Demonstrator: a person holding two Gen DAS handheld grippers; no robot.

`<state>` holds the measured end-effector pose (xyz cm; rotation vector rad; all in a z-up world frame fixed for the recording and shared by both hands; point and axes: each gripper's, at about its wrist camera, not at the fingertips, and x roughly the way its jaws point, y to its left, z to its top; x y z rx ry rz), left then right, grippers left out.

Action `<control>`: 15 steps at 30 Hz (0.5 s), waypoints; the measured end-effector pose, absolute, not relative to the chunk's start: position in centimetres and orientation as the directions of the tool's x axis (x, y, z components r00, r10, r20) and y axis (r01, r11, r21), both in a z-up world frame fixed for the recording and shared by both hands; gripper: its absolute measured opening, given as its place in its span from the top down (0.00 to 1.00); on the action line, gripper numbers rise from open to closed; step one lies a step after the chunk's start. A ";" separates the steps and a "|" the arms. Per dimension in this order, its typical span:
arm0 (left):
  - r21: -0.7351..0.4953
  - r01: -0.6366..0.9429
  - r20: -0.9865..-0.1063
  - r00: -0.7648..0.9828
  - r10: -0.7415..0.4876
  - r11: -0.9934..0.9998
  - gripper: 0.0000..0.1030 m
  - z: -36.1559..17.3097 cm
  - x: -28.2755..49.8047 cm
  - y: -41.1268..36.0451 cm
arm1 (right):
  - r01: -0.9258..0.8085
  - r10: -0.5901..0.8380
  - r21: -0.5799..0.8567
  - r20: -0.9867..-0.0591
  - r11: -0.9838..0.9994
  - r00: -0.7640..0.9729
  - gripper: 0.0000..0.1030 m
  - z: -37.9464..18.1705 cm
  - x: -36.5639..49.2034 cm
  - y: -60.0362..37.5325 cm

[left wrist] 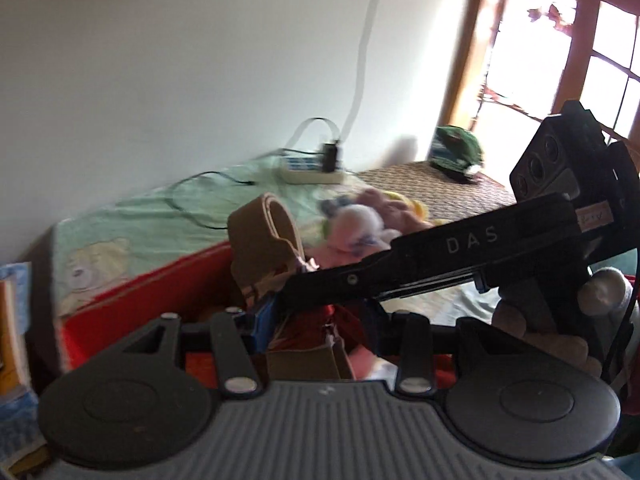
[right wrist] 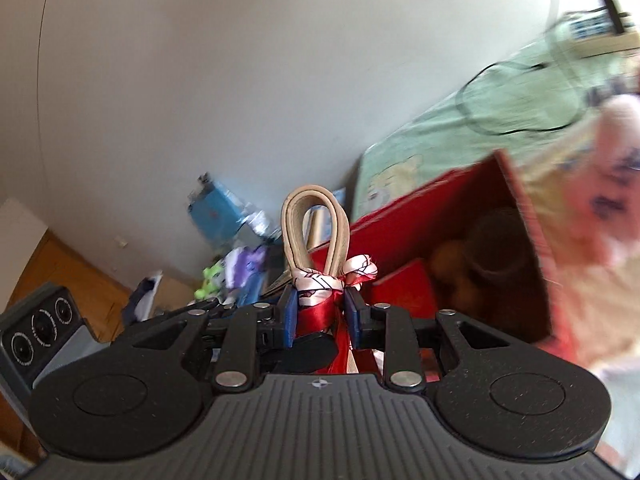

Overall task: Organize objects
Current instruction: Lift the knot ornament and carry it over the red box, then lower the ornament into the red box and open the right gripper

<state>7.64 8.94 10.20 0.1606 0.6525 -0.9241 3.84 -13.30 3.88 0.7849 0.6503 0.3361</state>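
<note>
My right gripper (right wrist: 321,312) has its blue pads (right wrist: 289,309) closed on the red satin scarf (right wrist: 320,307) tied at the base of the beige handle (right wrist: 316,232) of a bag; the handle loop stands upright just above the pads, with the white patterned end of the scarf knotted around it. In the left wrist view the same beige handle (left wrist: 264,236) rises over the red box (left wrist: 132,304), and the right gripper's long black body, lettered DAS, reaches across from the right edge down to it. My left gripper (left wrist: 320,332) sits low behind that; its tips are mostly hidden by the other tool and the bag, so I cannot tell whether its jaws are apart or together. The red box (right wrist: 452,216) stands open beside the bed, at the edge of the green blanket (left wrist: 160,216), with something brown and blurred inside. On the blanket lie soft toys (left wrist: 360,220), too blurred to make out, and near the wall edge a white power strip (left wrist: 312,170) with a black plug and cable. A green cap (left wrist: 458,146) rests farther along the bed near the window.
</note>
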 end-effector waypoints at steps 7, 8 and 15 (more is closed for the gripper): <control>-0.155 0.647 -0.673 0.484 -0.560 0.746 0.62 6.4 12.6 12.0 | -0.053 0.580 0.716 -0.518 0.697 0.629 0.74 1.2 11.5 -8.8; -0.157 0.629 -0.690 0.482 -0.540 0.761 0.62 5.6 13.1 12.3 | -0.044 0.587 0.712 -0.540 0.700 0.603 0.74 0.6 12.3 -8.2; -0.140 0.542 -0.780 0.454 -0.429 0.828 0.62 1.4 15.9 12.5 | 0.021 0.618 0.713 -0.622 0.701 0.481 0.74 -3.6 15.2 -6.0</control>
